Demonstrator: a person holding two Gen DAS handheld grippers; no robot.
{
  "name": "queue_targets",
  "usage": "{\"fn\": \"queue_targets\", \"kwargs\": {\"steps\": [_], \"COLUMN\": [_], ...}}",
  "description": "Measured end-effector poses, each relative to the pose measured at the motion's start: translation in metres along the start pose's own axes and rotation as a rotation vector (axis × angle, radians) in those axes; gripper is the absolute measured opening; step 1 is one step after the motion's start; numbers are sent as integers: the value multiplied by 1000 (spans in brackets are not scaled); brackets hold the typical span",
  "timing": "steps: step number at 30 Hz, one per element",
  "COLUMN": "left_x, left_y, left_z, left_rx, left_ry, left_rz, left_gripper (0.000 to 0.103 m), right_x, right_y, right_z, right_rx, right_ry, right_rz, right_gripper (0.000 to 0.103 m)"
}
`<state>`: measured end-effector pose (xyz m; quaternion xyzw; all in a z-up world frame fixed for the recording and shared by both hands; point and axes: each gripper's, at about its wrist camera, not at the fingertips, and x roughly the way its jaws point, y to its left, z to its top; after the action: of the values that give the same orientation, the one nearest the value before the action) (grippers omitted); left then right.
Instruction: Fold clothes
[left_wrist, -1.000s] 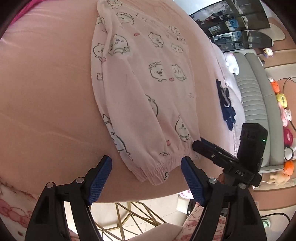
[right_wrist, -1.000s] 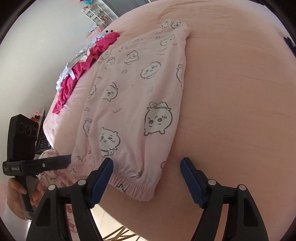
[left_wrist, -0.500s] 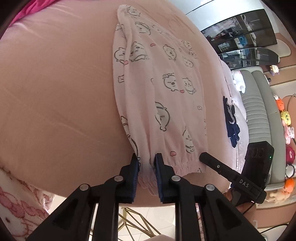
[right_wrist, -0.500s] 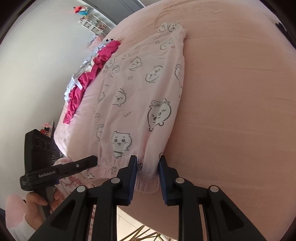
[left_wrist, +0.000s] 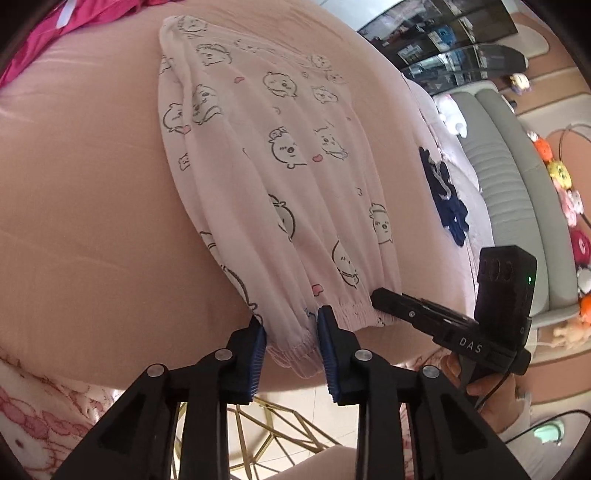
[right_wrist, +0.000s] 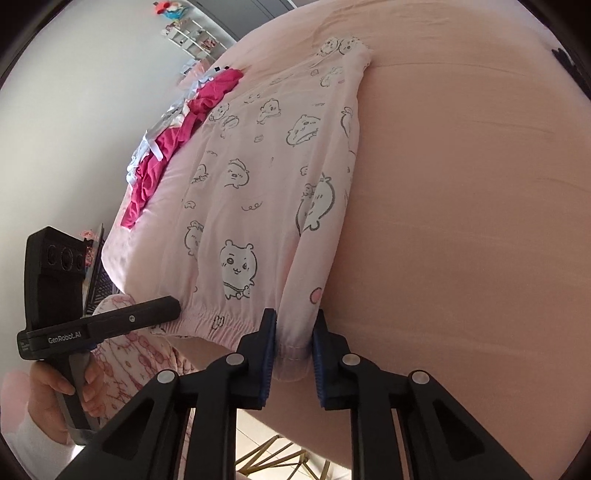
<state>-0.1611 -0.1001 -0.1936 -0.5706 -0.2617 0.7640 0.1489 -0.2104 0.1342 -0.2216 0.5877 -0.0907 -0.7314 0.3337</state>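
Pale pink pajama pants (left_wrist: 280, 177) with a cartoon animal print lie folded lengthwise on the pink bed sheet (left_wrist: 85, 192); they also show in the right wrist view (right_wrist: 266, 173). My left gripper (left_wrist: 291, 332) is shut on the gathered cuff at the near left corner. My right gripper (right_wrist: 293, 339) is shut on the cuff at the near right corner. Both cuff corners are lifted slightly off the bed edge. Each gripper appears in the other's view, the right one (left_wrist: 443, 325) and the left one (right_wrist: 110, 321).
A magenta garment (right_wrist: 177, 147) lies at the far left of the bed. A dark blue garment (left_wrist: 443, 195) lies to the right. A grey headboard (left_wrist: 517, 192) with plush toys (left_wrist: 565, 199) stands at the right. A gold wire frame (left_wrist: 258, 435) shows below the bed edge.
Both grippers moved in from open and closed on the pants' cuff corners. The cuffs are now bunched between the pads and raised a little.
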Motion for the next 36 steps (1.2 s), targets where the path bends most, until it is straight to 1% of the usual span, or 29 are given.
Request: {"fn": "queue_targets", "kwargs": {"steps": [2, 4, 5, 6, 8, 9, 10, 12, 14, 15, 16, 17, 18, 19, 21, 22, 23, 24, 25, 26, 27, 29, 30, 31, 32, 34, 35, 36], "left_x": [4, 13, 16, 13, 5, -7, -20, -49, -62, -62, -54, -41, -28, -10, 26, 43, 58, 60, 53, 45, 38, 22, 17, 14, 16, 19, 32, 42], "left_y": [-5, -4, -1, 5, 17, 19, 21, 17, 3, -3, -14, -25, -35, -47, -48, -48, -41, -36, -30, -23, -15, -7, -8, -13, -20, -34, -38, -36], "left_z": [-10, -20, -23, -23, -24, -23, -22, -15, 3, 16, 29, 39, 48, 54, 61, 64, 62, 58, 56, 58, 60, 61, 60, 59, 57, 53, 51, 46], "left_rx": [33, 42, 32, -6, -84, -75, -66, 50, 247, 356, 454, 561, 669, 766, 819, 845, 856, 901, 919, 894, 868, 833, 832, 841, 857, 886, 897, 920], "left_ry": [31, 74, 90, 100, 119, 101, 83, 4, -74, -106, -117, -94, -71, -45, 62, 116, 177, 169, 156, 176, 197, 215, 215, 194, 181, 155, 202, 249], "left_rz": [22, 50, 54, 31, -16, 6, 28, 143, 287, 304, 311, 319, 327, 315, 266, 241, 260, 256, 230, 233, 235, 264, 276, 260, 217, 130, 147, 196], "left_gripper": [25, 26, 27, 30, 43, 58, 65, 66, 68, 68, 68, 68, 68, 68, 68, 68, 68, 68, 68, 68, 69, 68, 68, 68, 68, 68, 68, 68], "right_x": [-5, -7, -8, -8, -12, -19, -26, -49, -53, -54, -56, -46, -34, -19, 12, 24, 35, 42, 43, 42, 34, 15, 7, -1, -6, -2, 0, 10], "right_y": [-6, -14, -16, -18, -22, -22, -22, -13, 4, 12, 20, 30, 40, 46, 59, 58, 53, 45, 34, 24, 12, -8, -15, -19, -17, 7, 19, 32], "right_z": [-11, -24, -29, -33, -38, -37, -35, -30, -19, -14, -8, 0, 7, 17, 38, 44, 50, 52, 53, 53, 53, 53, 53, 55, 58, 58, 58, 50], "right_rx": [20, 54, 62, 69, 72, 58, 43, -56, -243, -338, -433, -530, -628, -675, -760, -778, -787, -796, -805, -814, -794, -745, -731, -711, -682, -683, -685, -742], "right_ry": [0, 8, 6, 4, 3, 0, -5, -81, -138, -166, -193, -195, -193, -171, -122, -82, -41, 0, 11, 19, 8, -10, -25, -51, -88, -103, -109, -61], "right_rz": [14, 34, 46, 58, 71, 43, 12, -119, -247, -310, -374, -374, -369, -325, -230, -191, -167, -156, -134, -112, -83, -108, -142, -168, -159, -49, 9, 3], "right_gripper": [16, 16, 17, 20, 23, 28, 34, 36, 43, 46, 47, 47, 47, 47, 47, 47, 47, 47, 48, 48, 50, 51, 53, 53, 53, 53, 53, 53]}}
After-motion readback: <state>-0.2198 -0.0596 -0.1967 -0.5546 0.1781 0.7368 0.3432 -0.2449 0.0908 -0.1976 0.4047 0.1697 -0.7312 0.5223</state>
